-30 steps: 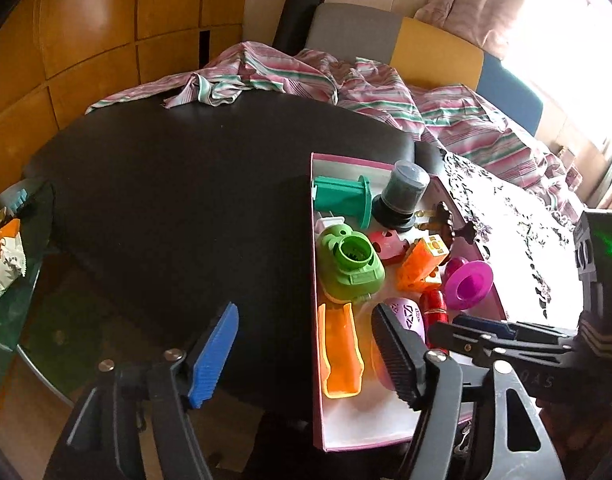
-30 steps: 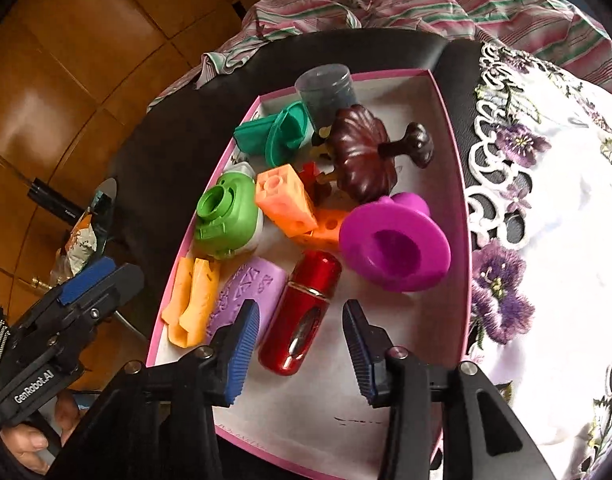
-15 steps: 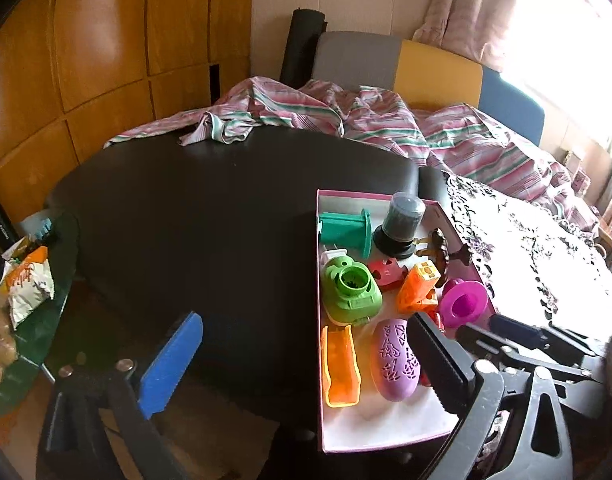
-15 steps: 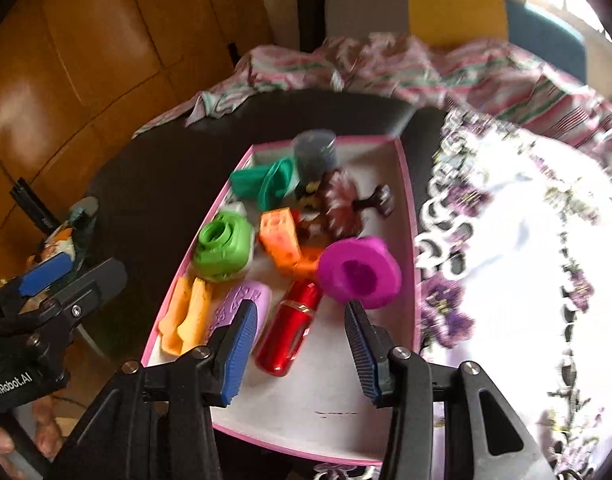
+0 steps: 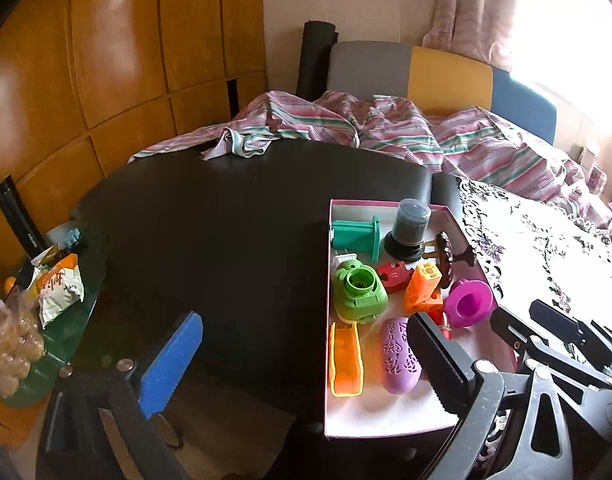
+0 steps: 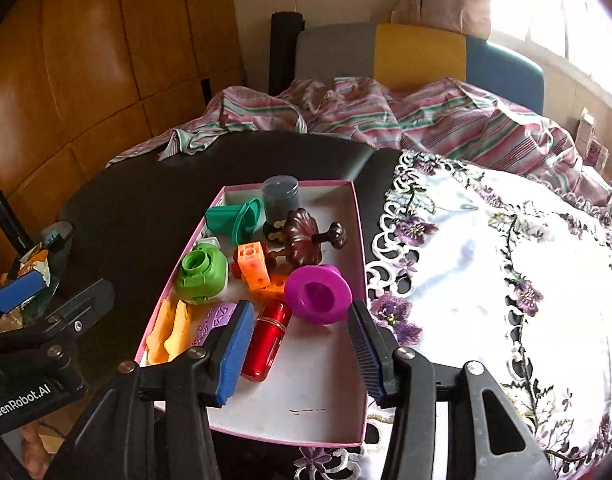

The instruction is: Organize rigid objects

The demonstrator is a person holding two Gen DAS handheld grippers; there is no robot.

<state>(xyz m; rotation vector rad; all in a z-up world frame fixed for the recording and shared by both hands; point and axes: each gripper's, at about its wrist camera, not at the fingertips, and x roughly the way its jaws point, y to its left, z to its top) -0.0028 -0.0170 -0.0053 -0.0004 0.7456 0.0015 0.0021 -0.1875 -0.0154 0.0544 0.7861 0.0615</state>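
Note:
A pink-rimmed white box (image 6: 358, 240) (image 5: 329, 272) on the black table holds several plastic pieces. Among them are a green round piece (image 6: 202, 272), a magenta funnel (image 6: 317, 294), a red tube (image 6: 266, 342), a purple oval (image 5: 397, 356) and an orange trough (image 5: 345, 364). My right gripper (image 6: 300, 354) hovers above the box's near end, jaws opening. The red tube lies in the box below the gap, beside the left pad, and neither pad presses on it. My left gripper (image 5: 306, 364) stands wide open over the box's left rim with nothing between its fingers.
A striped cloth (image 5: 345, 128) is bunched at the table's far edge, with chair backs (image 6: 417, 56) behind it. An embroidered white cloth (image 6: 485, 280) covers the table to the right of the box. A glass side table (image 5: 66, 344) with snack bags stands at the left.
Both grippers rose and drew back from the box. The left jaws spread much wider and the right jaws widened a little. The red tube stayed lying in the box.

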